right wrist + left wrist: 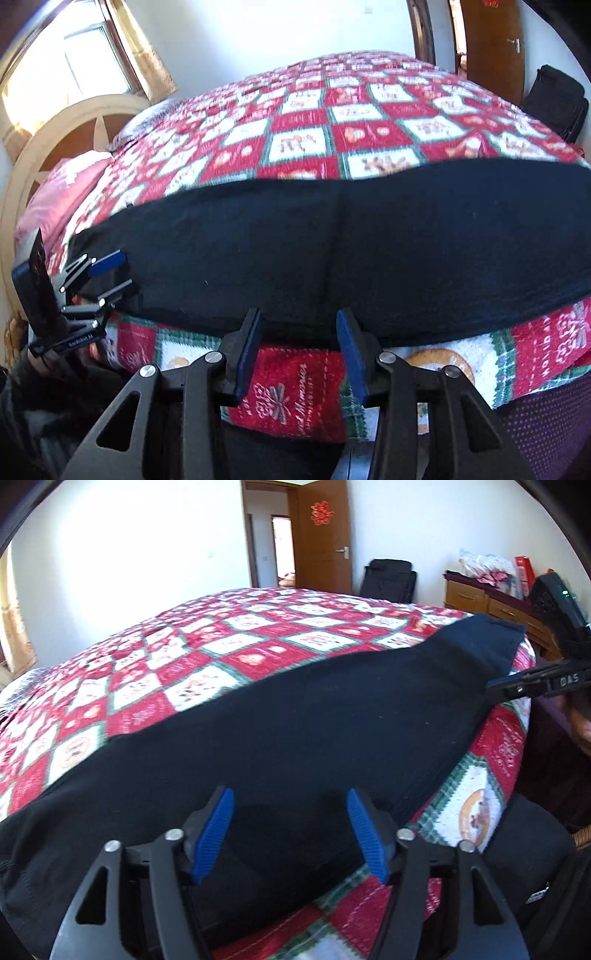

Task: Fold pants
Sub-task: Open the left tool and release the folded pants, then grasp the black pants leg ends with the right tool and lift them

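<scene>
Two grippers at the near edge of the quilt point(229, 653), black pants point(295, 723) laid flat along that edge.

Much of the pants is cut off: one end runs out of the left wrist view, the other out of the right wrist view, and their dark cloth hides any seams apart from one centre crease. The left gripper point(291, 834) tilts down over the pants, its blue pads spread apart with cloth beneath them but nothing pinched. The right gripper point(299, 354) angles down at the quilt's border just below the pants, its jaws partly apart and clear of the fabric, gripping nothing.
</scene>
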{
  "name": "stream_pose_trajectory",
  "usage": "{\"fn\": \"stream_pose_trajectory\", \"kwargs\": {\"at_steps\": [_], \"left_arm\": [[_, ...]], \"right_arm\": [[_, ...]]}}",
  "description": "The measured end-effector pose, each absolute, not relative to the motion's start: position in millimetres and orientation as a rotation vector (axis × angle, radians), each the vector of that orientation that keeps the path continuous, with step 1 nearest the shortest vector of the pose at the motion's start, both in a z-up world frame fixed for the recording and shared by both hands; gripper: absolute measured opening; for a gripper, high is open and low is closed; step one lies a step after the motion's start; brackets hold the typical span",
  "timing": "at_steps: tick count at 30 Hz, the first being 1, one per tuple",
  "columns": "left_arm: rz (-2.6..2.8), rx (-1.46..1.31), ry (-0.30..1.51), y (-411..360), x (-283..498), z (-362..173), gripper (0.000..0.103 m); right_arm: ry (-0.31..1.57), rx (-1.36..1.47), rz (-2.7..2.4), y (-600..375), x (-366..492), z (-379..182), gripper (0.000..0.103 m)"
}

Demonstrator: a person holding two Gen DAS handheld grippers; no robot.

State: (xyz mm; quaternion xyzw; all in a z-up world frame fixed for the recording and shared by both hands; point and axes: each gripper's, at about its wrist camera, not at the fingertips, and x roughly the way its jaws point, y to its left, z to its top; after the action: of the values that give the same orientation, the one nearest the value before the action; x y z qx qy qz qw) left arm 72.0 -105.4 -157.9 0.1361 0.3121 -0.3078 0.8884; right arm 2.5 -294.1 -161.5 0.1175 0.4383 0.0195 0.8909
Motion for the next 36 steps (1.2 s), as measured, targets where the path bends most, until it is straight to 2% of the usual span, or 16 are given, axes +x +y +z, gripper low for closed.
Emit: {"fn": "stream_pose_trajectory", "kwargs": {"at_steps": [6,11,18,20,29,36], "left_arm": [[-0.553,0.246,0.68,-86,85,-161,0.071],[-0.543,0.246,0.69,-80,88,-165,0.073],[-0.521,0.246,0.676,-74,88,-159,0.076],[-0.478,0.246,0.655,-65,91,-154,0.08],[-0.297,0.149,0.671,-11,117,-152,0.081],[-0.254,0.104,0.681,10,119,-160,0.081]], "right_arm": [[0.884,0.184,0.088,-262,15,-156,0.044],[0.97,0.129,0.11,-247,28,-185,0.044],[0.916,0.201,0.103,-270,16,-165,0.044],[0.86,0.207,0.061,-289,8,-151,0.044],[0.627,0.46,-0.352,-470,-56,-93,0.044],[0.673,0.604,-0.347,-528,-57,-110,0.044]]}}
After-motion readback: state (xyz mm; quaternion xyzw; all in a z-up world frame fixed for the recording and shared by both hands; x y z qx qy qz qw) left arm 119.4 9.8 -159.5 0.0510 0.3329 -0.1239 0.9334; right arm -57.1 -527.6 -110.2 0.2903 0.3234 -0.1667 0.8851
